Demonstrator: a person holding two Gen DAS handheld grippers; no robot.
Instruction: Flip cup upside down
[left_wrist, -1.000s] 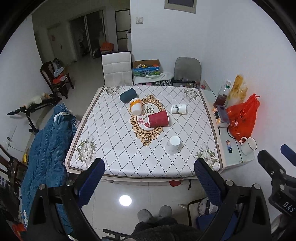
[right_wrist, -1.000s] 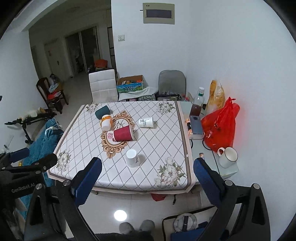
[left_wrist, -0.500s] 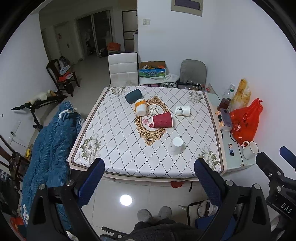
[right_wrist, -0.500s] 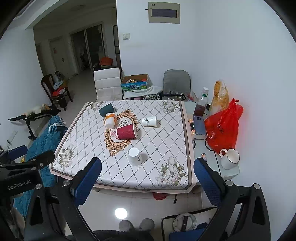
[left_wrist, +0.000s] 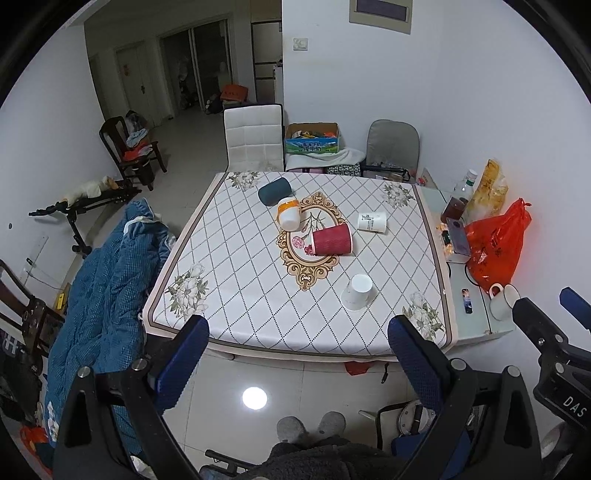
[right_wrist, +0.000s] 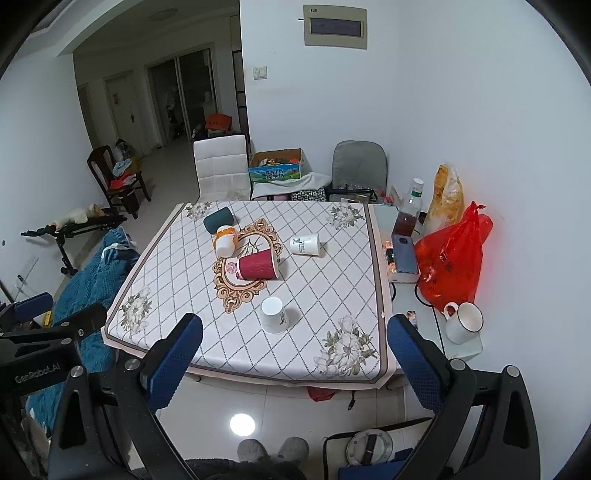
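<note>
Several cups are on the patterned table (left_wrist: 236, 280) (right_wrist: 332, 288). A white paper cup (left_wrist: 357, 291) (right_wrist: 272, 314) stands upside down near the front. A red cup (left_wrist: 331, 240) (right_wrist: 258, 266), a white printed cup (left_wrist: 372, 222) (right_wrist: 305, 244), an orange-banded white cup (left_wrist: 289, 217) (right_wrist: 225, 240) and a dark teal cup (left_wrist: 274, 191) (right_wrist: 218, 220) lie on their sides. My left gripper (left_wrist: 297, 347) and right gripper (right_wrist: 295, 343) are both open and empty, held well back from the table's front edge.
A side shelf at the right holds a red plastic bag (left_wrist: 496, 240) (right_wrist: 452, 266), a white mug (left_wrist: 503, 299) (right_wrist: 463, 320), a bottle (right_wrist: 408, 210) and a phone. A blue quilt (left_wrist: 103, 280) hangs at the table's left. Chairs (left_wrist: 253, 138) stand behind the table.
Both grippers have drawn back and risen a little, so the table looks smaller and farther. The cups have not moved.
</note>
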